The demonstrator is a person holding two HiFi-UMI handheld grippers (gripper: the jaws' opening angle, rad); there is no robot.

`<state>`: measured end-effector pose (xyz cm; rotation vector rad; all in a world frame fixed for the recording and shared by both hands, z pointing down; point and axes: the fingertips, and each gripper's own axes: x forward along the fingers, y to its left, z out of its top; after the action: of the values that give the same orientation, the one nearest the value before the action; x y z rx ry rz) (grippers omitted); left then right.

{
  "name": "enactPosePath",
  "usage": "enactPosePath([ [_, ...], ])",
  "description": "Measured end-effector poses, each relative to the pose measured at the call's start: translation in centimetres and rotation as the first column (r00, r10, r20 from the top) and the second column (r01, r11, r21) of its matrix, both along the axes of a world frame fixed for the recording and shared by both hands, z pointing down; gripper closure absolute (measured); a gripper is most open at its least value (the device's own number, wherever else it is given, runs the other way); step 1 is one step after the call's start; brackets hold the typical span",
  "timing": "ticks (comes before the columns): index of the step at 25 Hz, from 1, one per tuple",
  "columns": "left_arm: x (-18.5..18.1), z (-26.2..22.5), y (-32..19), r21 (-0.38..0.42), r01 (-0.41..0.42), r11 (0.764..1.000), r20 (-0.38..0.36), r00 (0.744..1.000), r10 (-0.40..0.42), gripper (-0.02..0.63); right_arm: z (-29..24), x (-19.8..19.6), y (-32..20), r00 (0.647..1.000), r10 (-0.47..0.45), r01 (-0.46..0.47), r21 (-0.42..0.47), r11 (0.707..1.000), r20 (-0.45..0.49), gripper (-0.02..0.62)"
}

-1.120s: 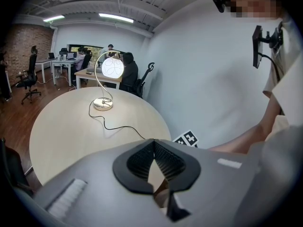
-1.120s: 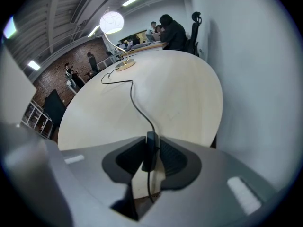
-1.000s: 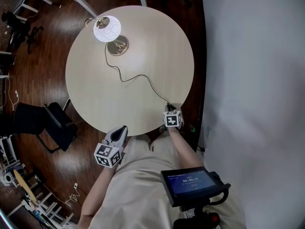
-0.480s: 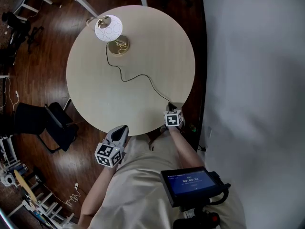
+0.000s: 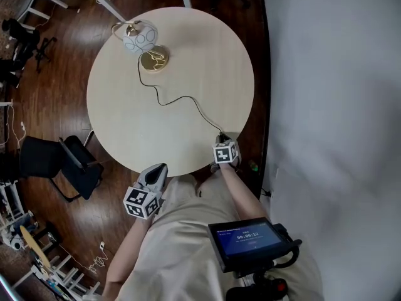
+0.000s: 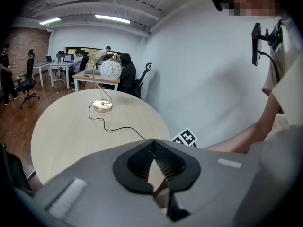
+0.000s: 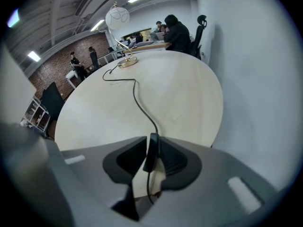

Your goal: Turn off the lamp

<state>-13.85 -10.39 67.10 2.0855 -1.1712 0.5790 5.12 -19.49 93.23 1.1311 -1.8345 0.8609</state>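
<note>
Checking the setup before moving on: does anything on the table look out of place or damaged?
Nothing stands out. The lamp stands on its base near the table's far edge; its cord snakes to the right tool, shut on the switch.

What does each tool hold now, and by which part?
The right tool grips the thin black lamp cord by its black inline switch. The left tool is shut on nothing.

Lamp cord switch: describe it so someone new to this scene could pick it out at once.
Start at the round pale wooden table and find the thin black cord snaking from the lamp's round gold base toward the near edge. Follow it to the right gripper, whose jaws pinch a small black oblong switch. It is the only thick, blocky piece on that thin cord.
</note>
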Motion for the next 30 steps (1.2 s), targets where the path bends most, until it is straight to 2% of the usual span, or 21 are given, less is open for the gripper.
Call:
enactPosePath([
  [4, 0.5, -0.1, 0.9, 0.002, 0.006, 1.000, 0.001, 1.000, -0.006, 0.606, -1.5, -0.3, -0.3, 1.000, -0.017, 0.017, 0.056, 0.998, 0.010, 0.477],
  [13, 1.2, 0.7, 3.1, -0.012, 0.080, 0.997, -0.003, 0.997, -0.080, 0.606, -4.6, -1.1, -1.3, 0.997, -0.059, 0.050, 0.168, 0.985, 0.053, 0.471],
  [17, 1.4, 0.4, 4.2, 0.016, 0.101, 0.995, -0.028, 0.995, -0.101, 0.606, -5.7, -1.5, -0.4, 0.995, -0.093, 0.082, 0.208, 0.975, 0.042, 0.471],
  [23, 1.2, -0.4, 6.6, 0.070, 0.068, 0.995, -0.077, 0.995, -0.062, 0.606, -9.0, -1.8, 1.5, 0.994, -0.106, 0.098, 0.273, 0.957, 0.012, 0.471],
  [30, -2.9, -2.9, 11.0, 0.165, 0.065, 0.984, -0.118, 0.992, -0.046, 0.606, -13.9, -2.8, 5.3, 0.998, -0.055, 0.052, 0.343, 0.938, -0.002, 0.471],
])
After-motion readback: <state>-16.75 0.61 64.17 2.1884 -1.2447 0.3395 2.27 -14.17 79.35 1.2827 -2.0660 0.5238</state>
